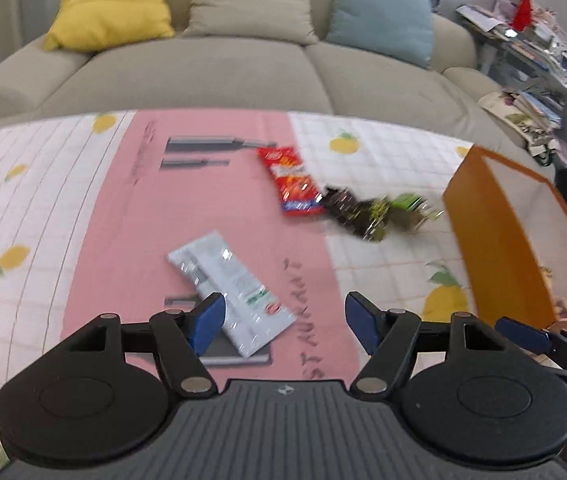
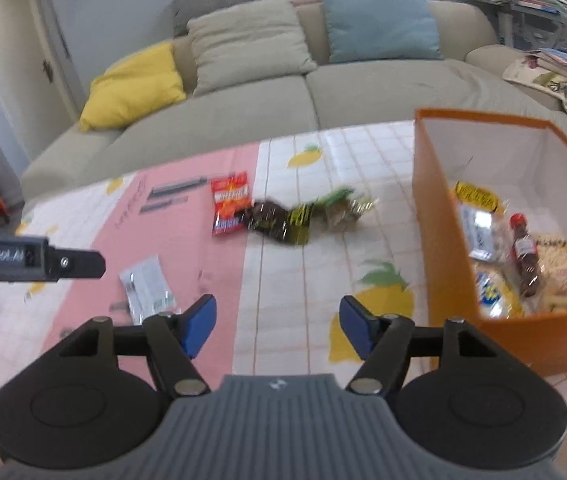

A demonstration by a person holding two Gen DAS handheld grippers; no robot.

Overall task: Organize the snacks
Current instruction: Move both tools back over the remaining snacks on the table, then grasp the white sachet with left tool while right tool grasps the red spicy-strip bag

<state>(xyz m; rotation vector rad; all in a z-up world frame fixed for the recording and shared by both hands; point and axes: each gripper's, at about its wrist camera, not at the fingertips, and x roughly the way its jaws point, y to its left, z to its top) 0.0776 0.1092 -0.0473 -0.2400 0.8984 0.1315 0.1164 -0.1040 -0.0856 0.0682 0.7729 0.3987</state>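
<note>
On the lemon-print cloth lie a white snack pouch (image 1: 232,291), a red snack bag (image 1: 291,181) and a dark and green heap of packets (image 1: 371,212). My left gripper (image 1: 285,326) hangs open just above the near end of the white pouch, its left fingertip over the pouch's edge. My right gripper (image 2: 275,326) is open over bare cloth with nothing between its fingers. The white pouch (image 2: 145,286) lies to its left, the red bag (image 2: 230,204) and the dark packets (image 2: 295,218) farther ahead. The orange box (image 2: 439,240) on the right holds several snacks.
A beige sofa (image 1: 219,76) with yellow, beige and blue cushions runs behind the table. A cluttered shelf (image 1: 531,48) stands at the far right. The left gripper's body (image 2: 31,264) juts in at the left of the right wrist view. The orange box (image 1: 487,232) borders the table's right side.
</note>
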